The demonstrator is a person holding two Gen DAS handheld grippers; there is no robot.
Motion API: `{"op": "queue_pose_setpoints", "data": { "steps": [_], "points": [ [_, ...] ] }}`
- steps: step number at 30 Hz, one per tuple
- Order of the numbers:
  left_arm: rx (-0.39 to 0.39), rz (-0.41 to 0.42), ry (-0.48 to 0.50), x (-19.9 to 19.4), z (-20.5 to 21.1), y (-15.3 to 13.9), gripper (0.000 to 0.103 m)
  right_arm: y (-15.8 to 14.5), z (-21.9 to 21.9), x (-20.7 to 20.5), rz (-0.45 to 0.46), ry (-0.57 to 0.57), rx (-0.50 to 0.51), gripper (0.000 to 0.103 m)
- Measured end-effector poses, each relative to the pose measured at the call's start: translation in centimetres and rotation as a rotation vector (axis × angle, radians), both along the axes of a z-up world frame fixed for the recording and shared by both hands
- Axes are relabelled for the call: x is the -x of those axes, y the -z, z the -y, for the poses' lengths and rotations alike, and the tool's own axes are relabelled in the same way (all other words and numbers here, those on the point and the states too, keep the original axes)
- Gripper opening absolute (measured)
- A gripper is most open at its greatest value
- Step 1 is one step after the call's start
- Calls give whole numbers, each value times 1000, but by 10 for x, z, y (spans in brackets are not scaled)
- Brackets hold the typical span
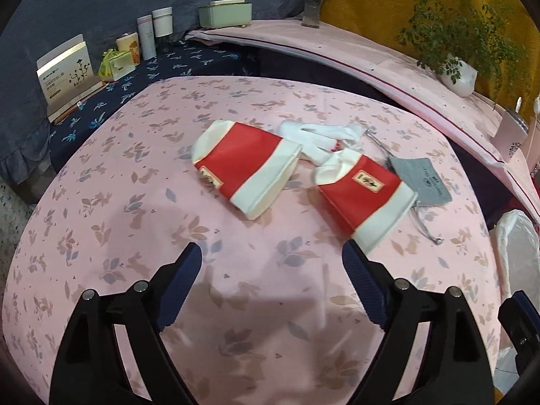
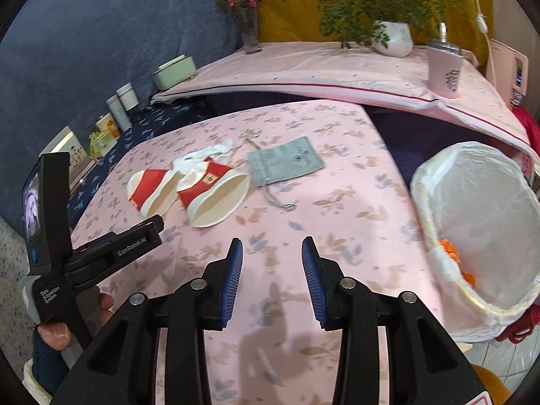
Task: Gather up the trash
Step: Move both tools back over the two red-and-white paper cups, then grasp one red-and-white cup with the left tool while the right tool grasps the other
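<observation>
Two red-and-white paper cups point(image 1: 244, 168) point(image 1: 362, 195) lie tipped beside crumpled white tissue point(image 1: 320, 135).

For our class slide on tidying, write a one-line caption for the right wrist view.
Open right gripper above the pink tablecloth, two crushed paper cups ahead, lined bin alongside.

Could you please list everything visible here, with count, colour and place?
paper cups: two, red and white, flattened, on the pink table
white tissue: one, crumpled, behind the cups
pouch: one, grey drawstring, right of the cups
bin: one, white liner, orange scraps inside, off the table's right edge
box: one, white, on the dark blue cloth at the left
cartons and tubes: a few, pale, beside the box
green container: one, at the shelf's left end
vase: one, clear, pink flowers, on the shelf
potted plant: one, white pot, on the shelf
pink cup: one, shelf's right end
left tool: open, empty
right tool: open, empty
hand: one, holding the left tool
</observation>
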State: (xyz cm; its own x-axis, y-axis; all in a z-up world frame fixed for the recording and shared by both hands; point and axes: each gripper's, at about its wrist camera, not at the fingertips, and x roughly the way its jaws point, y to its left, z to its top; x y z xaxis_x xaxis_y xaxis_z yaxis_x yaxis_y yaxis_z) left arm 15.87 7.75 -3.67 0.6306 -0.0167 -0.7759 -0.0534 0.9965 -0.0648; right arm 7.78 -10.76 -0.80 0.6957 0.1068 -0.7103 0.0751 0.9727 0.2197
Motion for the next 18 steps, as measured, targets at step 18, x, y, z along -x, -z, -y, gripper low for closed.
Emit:
{"op": "queue_pose_setpoints", "data": {
  "steps": [18],
  "points": [
    [6,-11,-45,-39,-40,21,85,31,-64,-66,-46,-141,-51,43]
  ]
}}
